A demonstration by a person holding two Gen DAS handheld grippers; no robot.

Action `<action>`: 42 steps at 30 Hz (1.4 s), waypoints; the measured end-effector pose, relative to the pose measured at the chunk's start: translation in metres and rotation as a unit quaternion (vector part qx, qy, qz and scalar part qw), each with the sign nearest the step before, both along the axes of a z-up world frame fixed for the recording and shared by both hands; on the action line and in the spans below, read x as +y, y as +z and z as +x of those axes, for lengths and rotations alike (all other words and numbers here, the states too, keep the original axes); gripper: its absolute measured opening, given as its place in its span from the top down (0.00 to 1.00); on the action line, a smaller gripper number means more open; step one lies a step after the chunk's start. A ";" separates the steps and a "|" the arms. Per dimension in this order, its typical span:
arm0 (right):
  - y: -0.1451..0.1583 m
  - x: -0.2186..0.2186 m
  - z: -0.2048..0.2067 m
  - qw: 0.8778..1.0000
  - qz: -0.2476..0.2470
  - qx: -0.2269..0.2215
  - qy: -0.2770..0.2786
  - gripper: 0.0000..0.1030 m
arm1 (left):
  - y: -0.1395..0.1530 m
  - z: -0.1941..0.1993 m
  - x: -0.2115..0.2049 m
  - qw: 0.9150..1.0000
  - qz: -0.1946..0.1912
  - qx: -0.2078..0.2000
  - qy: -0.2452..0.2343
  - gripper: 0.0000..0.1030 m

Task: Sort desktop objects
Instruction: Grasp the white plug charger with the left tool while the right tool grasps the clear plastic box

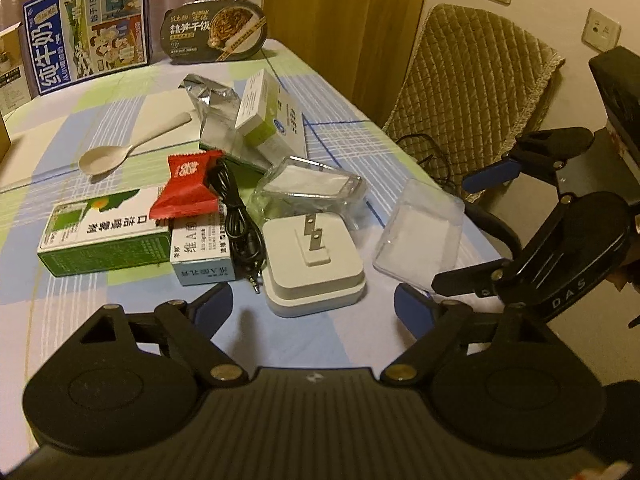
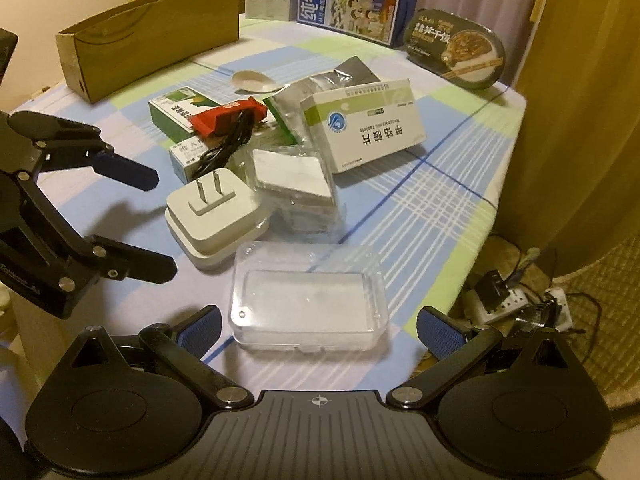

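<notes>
**Both grippers spread, nothing gripped**

Left gripper (image 1: 314, 306) jaws apart, just short of the white square plug adapter (image 1: 314, 266) lying prongs-up on the checked tablecloth (image 1: 400, 152). Right gripper (image 2: 318, 326) jaws wide, flanking the clear rectangular plastic box (image 2: 308, 300), pads not touching it. Box sits just beside adapter, near table edge.

- The brown cardboard box (image 1: 9, 68) at the desk's far left corner is cut off by the left wrist picture's edge.
- The green sachet (image 2: 284, 114) lies mostly hidden under the foil pouch (image 2: 320, 84) and white tablet box (image 2: 368, 128).
- The small print on the tablet box is unreadable.
- The spoon's (image 2: 256, 81) handle is hidden behind the pouch.
</notes>
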State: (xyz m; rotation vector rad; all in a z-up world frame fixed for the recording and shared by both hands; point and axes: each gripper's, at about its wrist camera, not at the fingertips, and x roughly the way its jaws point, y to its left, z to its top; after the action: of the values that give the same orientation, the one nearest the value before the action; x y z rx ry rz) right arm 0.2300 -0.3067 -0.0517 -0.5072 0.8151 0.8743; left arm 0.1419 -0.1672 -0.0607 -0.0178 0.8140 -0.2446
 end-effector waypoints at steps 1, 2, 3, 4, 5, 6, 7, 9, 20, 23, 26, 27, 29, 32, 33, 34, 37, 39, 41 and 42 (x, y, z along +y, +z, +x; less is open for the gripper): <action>-0.001 -0.001 0.001 1.000 0.002 0.002 0.001 0.02 | -0.002 0.001 -0.001 1.000 0.001 0.003 0.003 0.18; -0.003 -0.001 0.003 1.000 0.003 0.003 0.002 0.02 | -0.003 0.002 -0.001 1.000 0.002 0.004 0.006 0.18; -0.004 -0.002 0.004 1.000 0.004 0.005 0.004 0.02 | -0.005 0.003 -0.002 1.000 0.002 0.005 0.009 0.18; -0.005 -0.002 0.005 1.000 0.005 0.007 0.007 0.02 | -0.006 0.004 -0.003 1.000 0.003 0.006 0.011 0.20; -0.006 -0.002 0.006 1.000 0.006 0.009 0.010 0.02 | -0.007 0.005 -0.004 1.000 0.005 0.008 0.013 0.20; -0.007 -0.002 0.007 1.000 0.007 0.009 0.011 0.02 | -0.009 0.006 -0.006 1.000 0.007 0.010 0.015 0.23; -0.008 -0.002 0.007 1.000 0.009 0.010 0.013 0.02 | -0.010 0.007 -0.007 1.000 0.009 0.012 0.019 0.25; -0.009 -0.002 0.009 1.000 0.013 0.010 0.015 0.02 | -0.012 0.010 -0.009 1.000 0.011 0.015 0.022 0.27; -0.015 -0.001 0.012 0.999 0.026 0.015 0.013 0.12 | -0.015 0.018 -0.014 0.999 0.020 0.017 0.032 0.40; -0.016 -0.001 0.012 0.999 0.029 0.023 0.007 0.19 | -0.014 0.017 -0.015 0.999 0.023 0.015 0.026 0.42; -0.015 -0.001 0.009 0.999 0.027 0.023 0.003 0.20 | -0.014 0.014 -0.012 0.999 0.023 0.014 0.018 0.43; -0.014 -0.001 0.008 0.999 0.027 0.023 0.002 0.20 | -0.014 0.012 -0.011 1.000 0.024 0.014 0.014 0.43; -0.013 -0.001 0.003 0.999 0.025 0.025 0.001 0.20 | -0.014 0.008 -0.009 1.000 0.026 0.016 0.005 0.43; -0.011 0.000 -0.008 0.999 0.024 0.029 -0.001 0.20 | -0.012 -0.003 -0.005 0.999 0.031 0.018 -0.011 0.43; -0.010 0.001 -0.012 0.999 0.024 0.030 -0.002 0.20 | -0.012 -0.009 -0.003 0.999 0.033 0.019 -0.016 0.43; -0.009 0.003 -0.017 0.999 0.024 0.032 -0.003 0.20 | -0.012 -0.014 -0.001 0.999 0.034 0.019 -0.020 0.43; -0.007 0.011 -0.033 0.999 0.025 0.038 0.004 0.20 | -0.010 -0.030 0.009 0.998 0.042 0.020 -0.031 0.43; -0.006 0.019 -0.045 0.999 0.021 0.036 0.019 0.20 | -0.008 -0.040 0.020 0.998 0.050 0.020 -0.039 0.42; -0.004 0.027 -0.056 0.999 0.019 0.034 0.033 0.20 | -0.007 -0.051 0.033 0.997 0.060 0.019 -0.043 0.42; -0.003 0.031 -0.059 0.999 0.022 0.034 0.036 0.20 | -0.007 -0.056 0.040 0.997 0.065 0.021 -0.043 0.42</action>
State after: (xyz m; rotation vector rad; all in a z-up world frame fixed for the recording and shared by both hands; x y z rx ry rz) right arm 0.1707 -0.2756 -0.0548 -0.4738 0.8413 0.9788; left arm 0.0864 -0.1274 -0.0676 0.1343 0.8712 -0.2726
